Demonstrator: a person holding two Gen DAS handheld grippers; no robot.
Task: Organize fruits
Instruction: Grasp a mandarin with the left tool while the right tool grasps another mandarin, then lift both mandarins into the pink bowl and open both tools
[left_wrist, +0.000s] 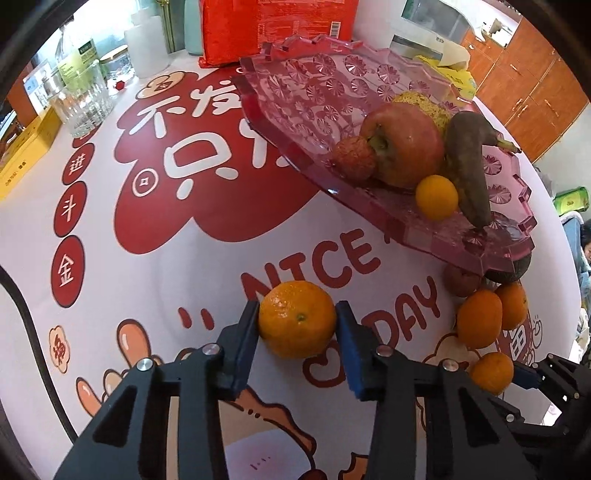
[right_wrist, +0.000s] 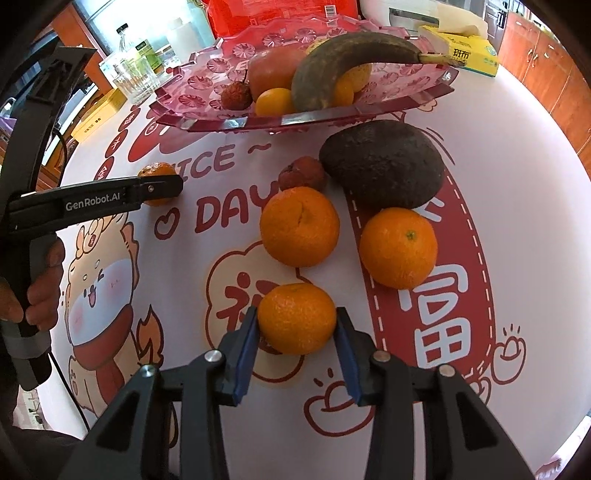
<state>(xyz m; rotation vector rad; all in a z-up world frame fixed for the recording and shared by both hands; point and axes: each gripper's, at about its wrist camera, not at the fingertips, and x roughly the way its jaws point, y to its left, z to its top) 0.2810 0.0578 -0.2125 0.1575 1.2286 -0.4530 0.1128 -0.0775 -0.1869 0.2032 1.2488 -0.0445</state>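
My left gripper (left_wrist: 297, 321) is shut on a mandarin (left_wrist: 297, 319) low over the tablecloth; it also shows in the right wrist view (right_wrist: 157, 184). My right gripper (right_wrist: 297, 319) is shut on another mandarin (right_wrist: 297, 317), seen in the left wrist view (left_wrist: 491, 373) too. A pink glass fruit tray (left_wrist: 295, 92) stands behind, holding an apple (left_wrist: 406, 147), a dark banana (left_wrist: 469, 166), a lychee (left_wrist: 354, 158) and a small mandarin (left_wrist: 436, 197). On the cloth in front of the tray lie two mandarins (right_wrist: 299, 227) (right_wrist: 399, 247), a lychee (right_wrist: 303, 173) and a dark avocado (right_wrist: 384, 164).
A drinking glass (left_wrist: 83, 103), bottles (left_wrist: 79, 55) and a yellow box (left_wrist: 26, 147) stand at the far left. A red bag (left_wrist: 277, 29) is behind the tray. A tissue box (right_wrist: 461, 50) is at the far right. The round table's edge (right_wrist: 546, 147) curves close on the right.
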